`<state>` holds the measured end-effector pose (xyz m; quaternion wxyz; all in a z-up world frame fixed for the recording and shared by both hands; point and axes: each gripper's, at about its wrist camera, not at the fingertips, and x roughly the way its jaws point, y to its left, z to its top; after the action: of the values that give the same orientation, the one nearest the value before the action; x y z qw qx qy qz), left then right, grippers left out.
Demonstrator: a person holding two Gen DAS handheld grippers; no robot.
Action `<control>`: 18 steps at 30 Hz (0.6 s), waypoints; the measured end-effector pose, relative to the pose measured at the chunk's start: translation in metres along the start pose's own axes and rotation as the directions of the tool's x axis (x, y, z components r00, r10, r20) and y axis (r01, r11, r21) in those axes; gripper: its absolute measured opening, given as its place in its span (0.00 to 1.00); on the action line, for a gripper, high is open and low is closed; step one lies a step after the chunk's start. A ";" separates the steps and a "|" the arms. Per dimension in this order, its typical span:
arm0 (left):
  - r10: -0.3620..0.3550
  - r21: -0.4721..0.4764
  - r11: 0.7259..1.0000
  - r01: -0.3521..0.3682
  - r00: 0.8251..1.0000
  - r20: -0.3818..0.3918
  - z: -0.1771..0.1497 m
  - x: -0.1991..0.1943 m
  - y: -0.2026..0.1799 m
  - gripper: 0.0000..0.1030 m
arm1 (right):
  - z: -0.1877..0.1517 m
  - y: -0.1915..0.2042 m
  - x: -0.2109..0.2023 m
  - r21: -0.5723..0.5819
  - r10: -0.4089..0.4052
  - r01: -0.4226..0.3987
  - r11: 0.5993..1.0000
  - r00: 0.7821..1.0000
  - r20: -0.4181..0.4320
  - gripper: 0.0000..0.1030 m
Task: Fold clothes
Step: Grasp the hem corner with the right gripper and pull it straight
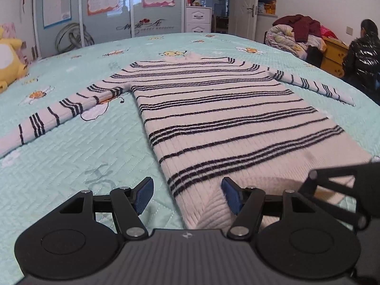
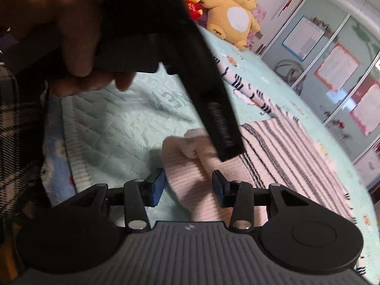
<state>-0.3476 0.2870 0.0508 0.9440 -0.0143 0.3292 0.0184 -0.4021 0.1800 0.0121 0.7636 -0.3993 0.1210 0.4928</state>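
Note:
A white sweater with dark stripes (image 1: 213,109) lies flat on the mint quilted bedspread (image 1: 71,166), sleeves spread, hem towards me. My left gripper (image 1: 187,196) stands open and straddles the hem's left corner, one blue pad on the bedspread side, the other over the knit. In the right wrist view the hem (image 2: 190,156) is bunched into a small fold, and my right gripper (image 2: 188,187) is open with that fabric between its pads. The left gripper's black body (image 2: 213,109) crosses above the fold. Part of the right gripper's linkage (image 1: 332,185) shows low on the right of the left wrist view.
A hand (image 2: 47,11) and a plaid sleeve (image 2: 14,130) are at the bed's near edge. A yellow plush toy (image 2: 235,11) and a red one (image 2: 192,2) sit at the bed's left end. Beyond stand a wardrobe (image 1: 106,11), piled bedding (image 1: 296,35) and a person in black (image 1: 361,54).

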 end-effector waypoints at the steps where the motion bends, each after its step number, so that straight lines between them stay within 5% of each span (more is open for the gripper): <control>1: -0.003 -0.005 1.000 0.003 1.000 0.000 0.000 0.000 0.001 0.65 | 0.000 0.003 0.000 -0.010 -0.013 0.013 1.000 1.000 0.002 0.42; 6: -0.011 -0.034 0.999 0.011 1.000 0.008 0.000 -0.002 0.007 0.65 | 0.000 0.018 -0.001 -0.055 -0.071 0.071 0.996 0.997 0.009 0.38; 9: -0.005 -0.042 0.999 0.005 1.000 0.005 -0.001 -0.001 0.010 0.65 | 0.000 0.021 -0.008 -0.010 -0.044 0.044 0.999 0.999 -0.012 0.21; 18: -0.006 -0.110 0.994 0.007 1.000 0.014 -0.006 -0.006 0.019 0.65 | 0.004 0.026 -0.006 -0.120 -0.038 0.034 0.992 0.999 -0.031 0.23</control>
<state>-0.3569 0.3058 0.0490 0.9441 -0.0672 0.3211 0.0335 -0.4280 0.1843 0.0049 0.7450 -0.4545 0.0965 0.4786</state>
